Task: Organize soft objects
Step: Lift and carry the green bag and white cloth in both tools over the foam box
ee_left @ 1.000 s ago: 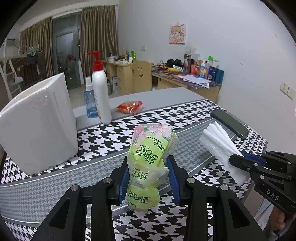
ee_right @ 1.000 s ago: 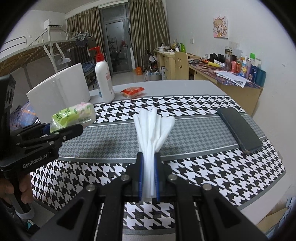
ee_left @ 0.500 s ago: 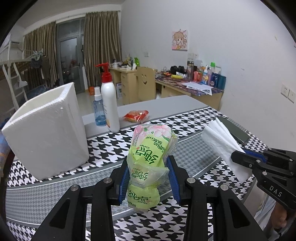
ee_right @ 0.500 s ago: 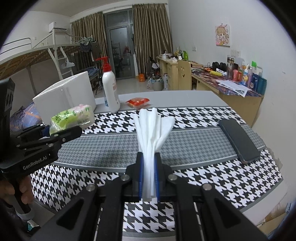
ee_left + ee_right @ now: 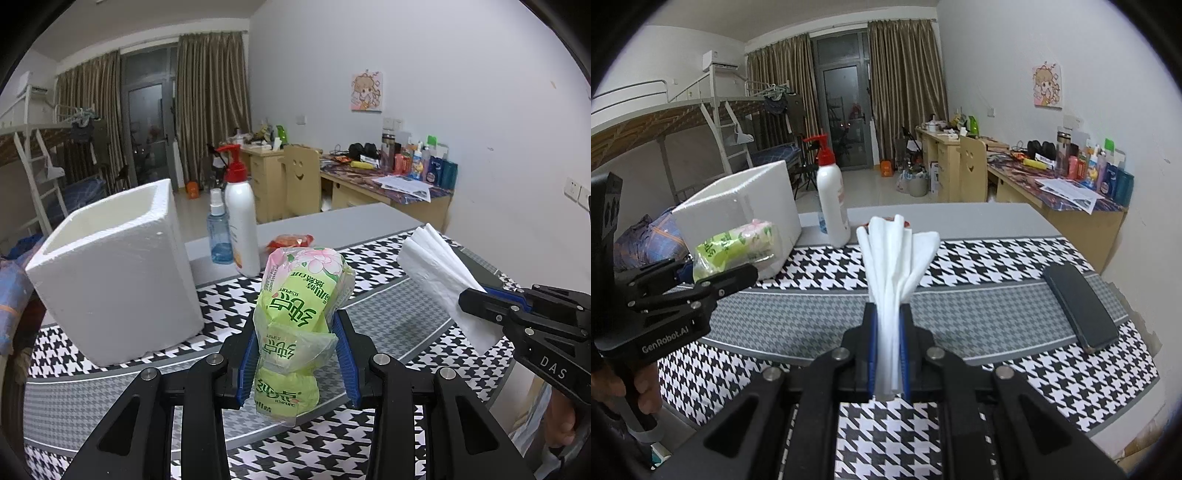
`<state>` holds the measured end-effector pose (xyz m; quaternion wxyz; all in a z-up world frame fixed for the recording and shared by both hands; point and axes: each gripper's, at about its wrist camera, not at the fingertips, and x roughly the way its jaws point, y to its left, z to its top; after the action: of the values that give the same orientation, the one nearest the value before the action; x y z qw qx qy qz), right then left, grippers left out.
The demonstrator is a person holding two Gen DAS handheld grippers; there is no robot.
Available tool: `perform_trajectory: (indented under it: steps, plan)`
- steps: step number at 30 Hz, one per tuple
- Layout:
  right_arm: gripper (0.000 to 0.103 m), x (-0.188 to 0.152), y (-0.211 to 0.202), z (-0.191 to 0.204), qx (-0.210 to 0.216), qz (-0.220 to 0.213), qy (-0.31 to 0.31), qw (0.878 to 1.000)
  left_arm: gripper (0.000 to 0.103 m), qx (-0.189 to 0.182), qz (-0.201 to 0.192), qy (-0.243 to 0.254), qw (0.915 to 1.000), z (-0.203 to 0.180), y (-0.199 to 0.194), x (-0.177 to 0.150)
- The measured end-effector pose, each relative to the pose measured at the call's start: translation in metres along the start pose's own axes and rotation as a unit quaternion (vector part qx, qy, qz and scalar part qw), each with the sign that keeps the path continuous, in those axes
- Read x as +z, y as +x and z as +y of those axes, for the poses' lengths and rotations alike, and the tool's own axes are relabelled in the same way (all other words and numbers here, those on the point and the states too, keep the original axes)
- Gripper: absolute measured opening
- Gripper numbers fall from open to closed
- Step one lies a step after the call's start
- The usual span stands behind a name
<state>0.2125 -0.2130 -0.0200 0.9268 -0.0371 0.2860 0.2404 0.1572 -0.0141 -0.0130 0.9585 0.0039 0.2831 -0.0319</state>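
The left gripper (image 5: 297, 354) squeezes the green tissue pack (image 5: 301, 314) above the table, near the white foam box (image 5: 114, 266). The right gripper (image 5: 886, 347) pinches folded white tissues (image 5: 895, 258). These loose sheets may slip out, I think.

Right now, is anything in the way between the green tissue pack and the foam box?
Nothing visible. The left gripper holds the pack above the table, and the foam box stands open-topped to its left. The bottles stand behind, off that path.
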Motion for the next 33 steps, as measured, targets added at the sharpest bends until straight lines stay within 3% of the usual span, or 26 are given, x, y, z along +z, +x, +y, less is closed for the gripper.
perform_trajectory:
  steps: [33]
  plan:
    - [0.014, 0.038, 0.008, 0.059, 0.048, -0.019, -0.034, 0.998, 0.04, 0.043, -0.039, -0.029, 0.9979, 0.064, -0.032, 0.01]
